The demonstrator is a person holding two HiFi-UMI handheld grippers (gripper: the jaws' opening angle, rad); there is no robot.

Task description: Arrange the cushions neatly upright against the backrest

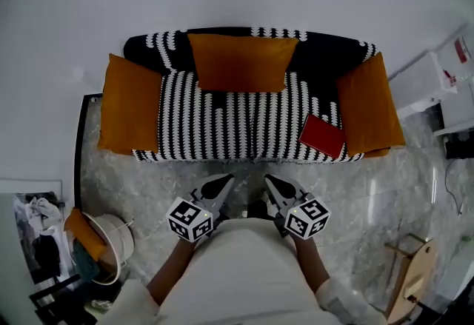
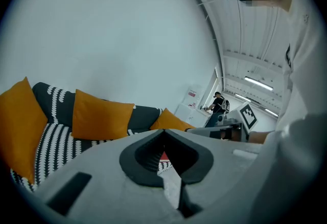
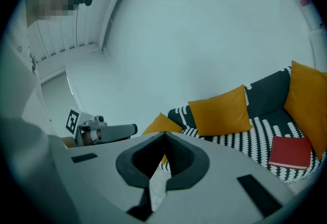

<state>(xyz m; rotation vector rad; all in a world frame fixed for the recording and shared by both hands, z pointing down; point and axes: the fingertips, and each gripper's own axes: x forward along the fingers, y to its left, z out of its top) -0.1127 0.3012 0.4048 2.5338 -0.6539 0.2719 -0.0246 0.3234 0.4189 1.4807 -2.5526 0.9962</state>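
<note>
1. Jaw state: the jaws of the left gripper [image 1: 221, 181] and of the right gripper [image 1: 272, 183] are closed, with nothing between them. Both grippers are held side by side near the person's body, over the floor [image 1: 148, 175] in front of the sofa [image 1: 222, 124] and well apart from every cushion.
2. Cushion positions:
   - The middle cushion [image 1: 241, 61] stands upright against the backrest [image 1: 329, 49].
   - The left cushion [image 1: 129, 105] stands on edge at the left end of the sofa.
   - The right cushion [image 1: 369, 105] stands on edge at the right end of the sofa.
   - Whether the two end cushions touch the backrest or only the sofa ends cannot be told.
3. Stage: the scene fits two readings. Either the arrangement is complete and the grippers are drawn clear, or the end cushions are yet to be brought against the backrest. The views do not settle which.
4. Inspection: each cushion is to be checked for a level top edge, an upright face and even spacing along the backrest.
5. Handling, by judgement: a cushion found leaning is best gripped at its upper edge. The filling is soft and is likely to sag under a grip at one corner.
6. Hazard: a red book [image 1: 322, 135] lies on the seat just beside the right cushion. Any approach on that side should pass above it, so that it is not pushed off.
</note>
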